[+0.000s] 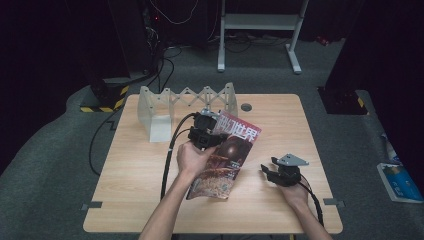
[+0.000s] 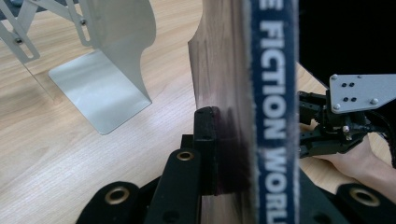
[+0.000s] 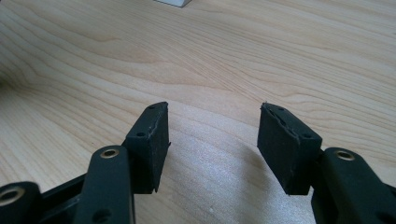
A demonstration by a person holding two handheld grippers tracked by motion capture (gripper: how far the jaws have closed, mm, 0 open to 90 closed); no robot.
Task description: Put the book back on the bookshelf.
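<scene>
Nearby, metal bookend rack, beside lifted magazine

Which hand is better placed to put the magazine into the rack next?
Left. The left tongs are shut on the magazine, lifted close to the rack. The right tongs are open and empty, low over the table.

Magazine – dark red cover, blue spine; table – pale woodgrain.

From my end the table reads as pale wood grain, smooth and matt. Magazine cover's glossy paper. Bookend rack looks like brushed metal, dull sheen. My right gripper pads are matt black, ribbed rubber.
</scene>
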